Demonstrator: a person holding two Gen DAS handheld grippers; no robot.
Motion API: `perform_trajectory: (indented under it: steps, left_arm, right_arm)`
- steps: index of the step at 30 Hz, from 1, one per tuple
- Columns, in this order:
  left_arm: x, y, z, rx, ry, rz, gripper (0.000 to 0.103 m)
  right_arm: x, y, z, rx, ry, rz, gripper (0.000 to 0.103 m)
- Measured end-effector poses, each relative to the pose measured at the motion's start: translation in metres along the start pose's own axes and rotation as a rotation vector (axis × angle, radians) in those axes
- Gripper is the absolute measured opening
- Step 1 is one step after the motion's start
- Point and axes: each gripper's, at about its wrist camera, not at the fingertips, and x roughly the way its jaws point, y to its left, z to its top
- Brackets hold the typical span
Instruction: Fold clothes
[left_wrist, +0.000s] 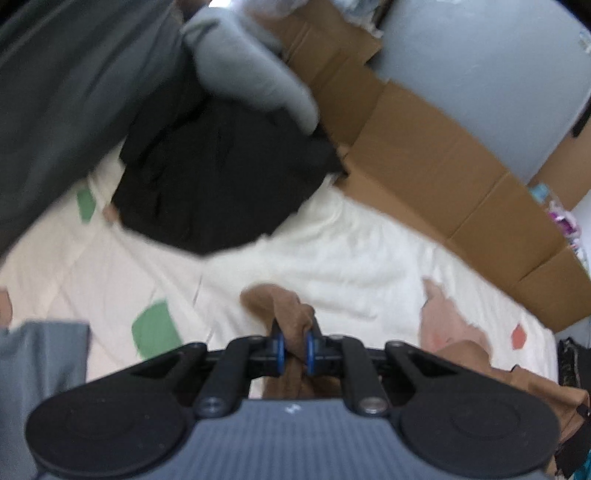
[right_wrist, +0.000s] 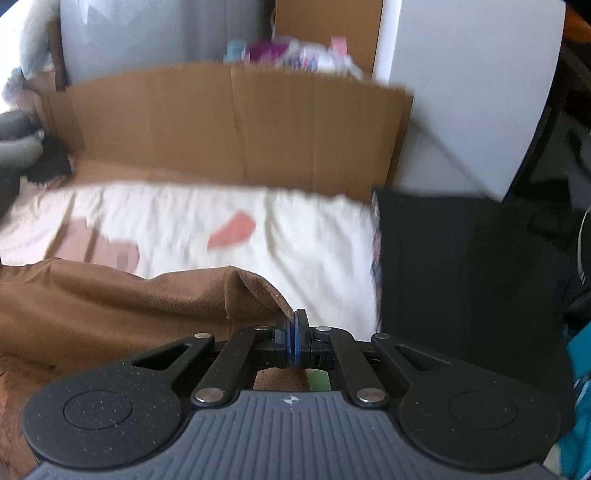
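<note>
Brown fabric fills the lower part of both wrist views as we hold one garment between two tools over a cream bedsheet (left_wrist: 351, 251). Our left gripper (left_wrist: 294, 332) has its blue-ringed fingers pinched on a bunched fold of the brown garment (left_wrist: 286, 302), the cloth rising in a small peak ahead of the tips and running back under the tool. Our right gripper (right_wrist: 294, 320) is pressed together on a thin corner edge of the same brown garment (right_wrist: 110, 306), which spreads away to the left across the sheet in loose, shallow folds. From the left wrist we see a black garment (left_wrist: 221, 184) lying in a heap farther up the bed, well apart from the brown one, with a light grey garment (left_wrist: 251, 70) resting against its far edge and a dark grey cloth (left_wrist: 74, 103) hanging along the left. Flattened cardboard (right_wrist: 236, 125) stands along the far side of the bed, touching the edge of the sheet. The sheet carries green patches (left_wrist: 155, 328) on the left and a coral patch (right_wrist: 232, 230) near the right gripper. A black panel (right_wrist: 461, 277) stands just beside the bed on the right. Both views are blurred, so finer detail of the cloth is lost.
</note>
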Motion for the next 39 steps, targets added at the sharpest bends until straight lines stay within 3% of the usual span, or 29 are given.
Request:
perform_trajectory:
  steps: [10,15,18,20,30,34,39]
  left_arm:
    - [0.021,0.029,-0.059,-0.051,0.159,0.079,0.017]
    - [0.013,0.039,-0.078,-0.044,0.211,0.108,0.027]
    - [0.000,0.039,-0.079,-0.020,0.225,0.116,0.027]
    - [-0.009,0.039,-0.078,0.004,0.230,0.119,0.026]
    - [-0.035,0.002,-0.053,0.293,0.191,0.084,0.026]
    - [-0.026,-0.018,-0.056,0.440,0.234,0.011,0.026]
    - [-0.010,-0.032,-0.063,0.613,0.275,0.001,0.026]
  right_arm:
    - [0.023,-0.002,-0.056,0.004,0.163,-0.001,0.000]
    - [0.020,-0.002,-0.074,0.011,0.211,0.013,0.001]
    - [0.013,-0.003,-0.079,0.003,0.231,0.021,0.003]
    - [0.008,-0.004,-0.080,0.005,0.246,0.024,0.011]
    - [-0.026,-0.001,-0.068,-0.049,0.180,0.051,0.014]
    - [-0.034,-0.001,-0.059,-0.061,0.140,0.053,0.014]
    - [-0.037,-0.005,-0.054,-0.061,0.125,0.039,0.014]
